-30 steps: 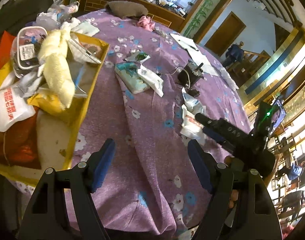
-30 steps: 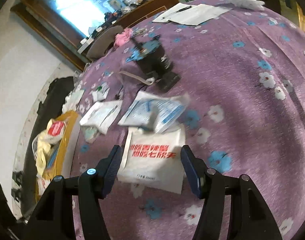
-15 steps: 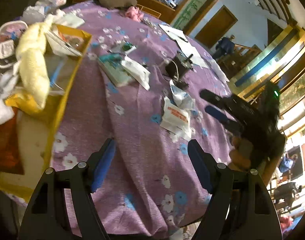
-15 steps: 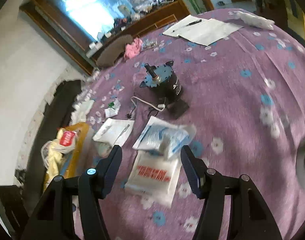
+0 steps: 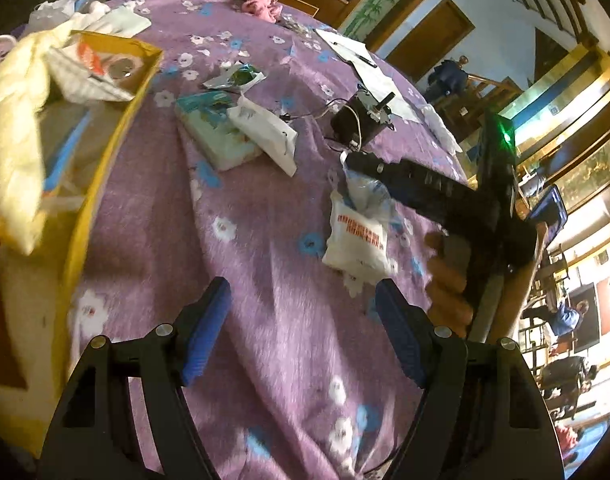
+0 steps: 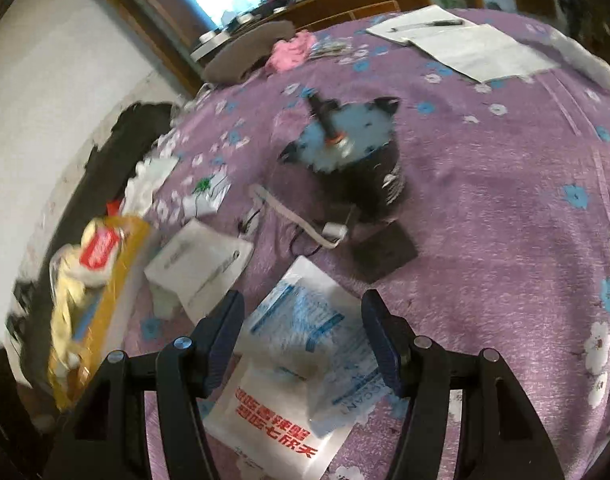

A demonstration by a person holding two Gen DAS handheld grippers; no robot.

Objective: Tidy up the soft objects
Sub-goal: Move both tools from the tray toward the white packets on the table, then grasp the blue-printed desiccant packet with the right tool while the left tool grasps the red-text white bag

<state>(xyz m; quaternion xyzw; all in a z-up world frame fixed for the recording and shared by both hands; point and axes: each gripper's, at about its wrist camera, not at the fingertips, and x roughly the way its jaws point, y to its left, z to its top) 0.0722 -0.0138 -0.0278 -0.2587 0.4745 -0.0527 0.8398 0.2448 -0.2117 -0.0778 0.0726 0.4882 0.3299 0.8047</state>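
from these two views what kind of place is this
Most likely a lived-in home, a dining or sitting room. A round table under a purple flowered cloth is strewn with soft packets; a wooden staircase rises behind it, and a cluttered wooden sideboard lines the wall.

The yellow tray (image 5: 117, 128) runs off the left edge, and the soft yellow toy (image 5: 13, 140) on it is a blur. The blue-printed bag (image 6: 305, 332) covers part of the red-lettered bag (image 6: 273, 420). The far people are too small to make out.
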